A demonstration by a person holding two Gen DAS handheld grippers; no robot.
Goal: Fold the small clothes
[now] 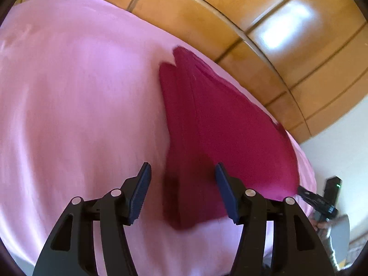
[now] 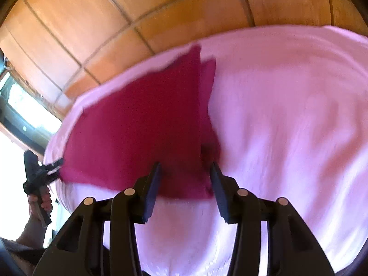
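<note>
Magenta garment (image 1: 220, 124) lies flat on the pink sheet (image 1: 76, 96), folded lengthwise, with a narrower layer showing along one long edge.

Left gripper (image 1: 182, 192): the garment's near corner sits directly ahead of and below the fingertips, between the two pads in view; pads stand apart and do not press the cloth. Released. The rest of the garment runs away from this claw, forward and to its right.

Right gripper (image 2: 185, 184): the near edge of the garment lies just past the fingertips, its bulk forward and to this claw's left. Pads apart, nothing pinched. Released.

Each gripper appears at the edge of the other's view, at the garment's opposite near corner.

Beyond the sheet: terracotta tiled floor (image 2: 92, 18).

Frames motion-blurred; no readable labels or writing.
</note>
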